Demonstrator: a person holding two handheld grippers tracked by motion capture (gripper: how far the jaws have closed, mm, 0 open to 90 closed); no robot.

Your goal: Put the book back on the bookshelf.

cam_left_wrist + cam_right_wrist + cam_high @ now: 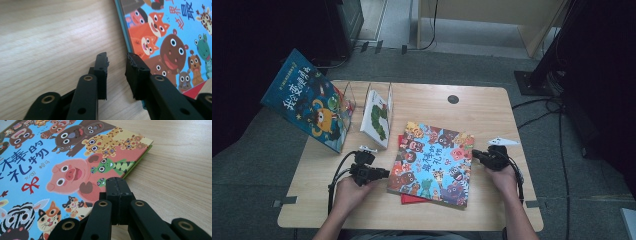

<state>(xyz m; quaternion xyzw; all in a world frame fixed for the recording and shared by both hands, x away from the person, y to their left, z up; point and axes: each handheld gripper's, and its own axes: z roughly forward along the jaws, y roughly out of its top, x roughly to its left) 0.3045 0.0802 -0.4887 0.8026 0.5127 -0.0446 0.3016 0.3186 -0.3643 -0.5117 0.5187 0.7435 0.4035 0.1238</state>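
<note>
wooden table (492, 107), hands (349, 192) flanking animal book (434, 162)

Glossy paper picture book (433, 162) – matt, grained wooden table (492, 107).

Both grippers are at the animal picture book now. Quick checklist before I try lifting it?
1. Left gripper open beside the book's edge: ok, nothing between its jaws.
2. Right gripper open for a grip: not ok, jaws shut, empty.
3. Picture book flat on the table: ok.
4. Red book underneath stays put: cannot tell.
5. Rack has a free slot: cannot tell.
</note>
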